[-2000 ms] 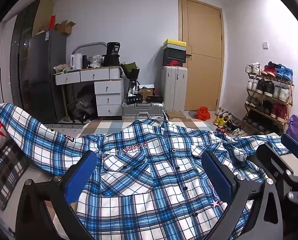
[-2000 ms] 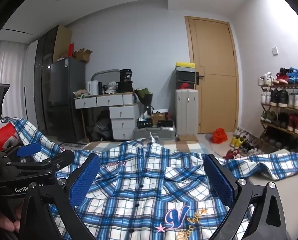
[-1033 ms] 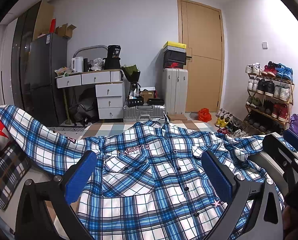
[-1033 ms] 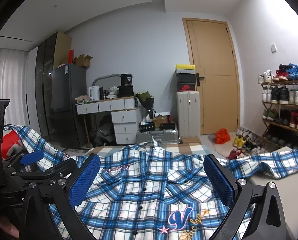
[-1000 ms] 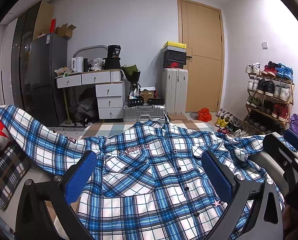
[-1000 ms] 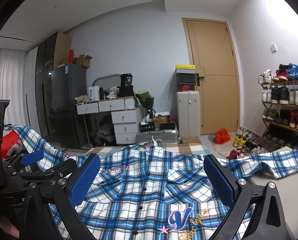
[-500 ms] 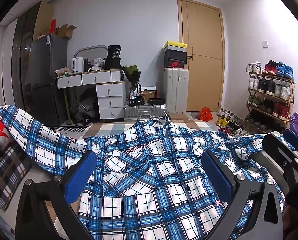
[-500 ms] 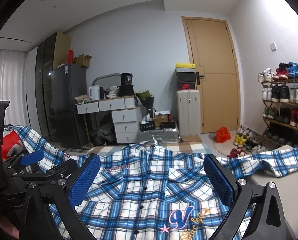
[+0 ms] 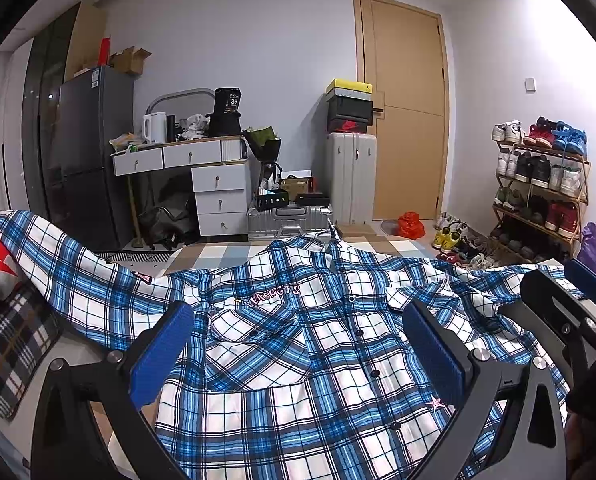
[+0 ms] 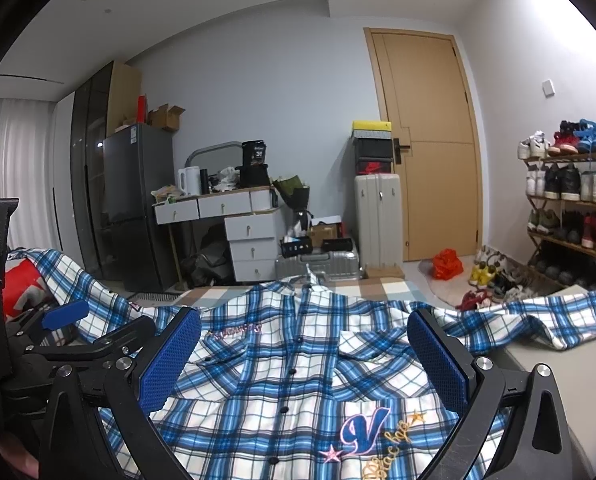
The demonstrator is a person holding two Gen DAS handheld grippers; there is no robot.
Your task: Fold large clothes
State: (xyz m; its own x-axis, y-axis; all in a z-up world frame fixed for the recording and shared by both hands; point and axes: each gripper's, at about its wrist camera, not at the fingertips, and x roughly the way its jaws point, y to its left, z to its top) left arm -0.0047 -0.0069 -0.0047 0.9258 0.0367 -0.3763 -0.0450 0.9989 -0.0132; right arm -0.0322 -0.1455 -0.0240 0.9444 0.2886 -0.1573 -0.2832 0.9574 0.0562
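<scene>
Plaid shirt [image 9: 298, 360] lies spread flat, buttoned front up; left gripper [image 9: 298, 352] and right gripper [image 10: 304, 360] hover above, fingers wide apart, holding nothing

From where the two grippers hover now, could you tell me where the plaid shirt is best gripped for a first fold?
I would take the plaid shirt by its sleeves. The right gripper, jaws open, could pinch the sleeve spread flat to the right, coming from above its free edge. The left gripper, also open, could take the sleeve draped over the plaid cushion.
</scene>
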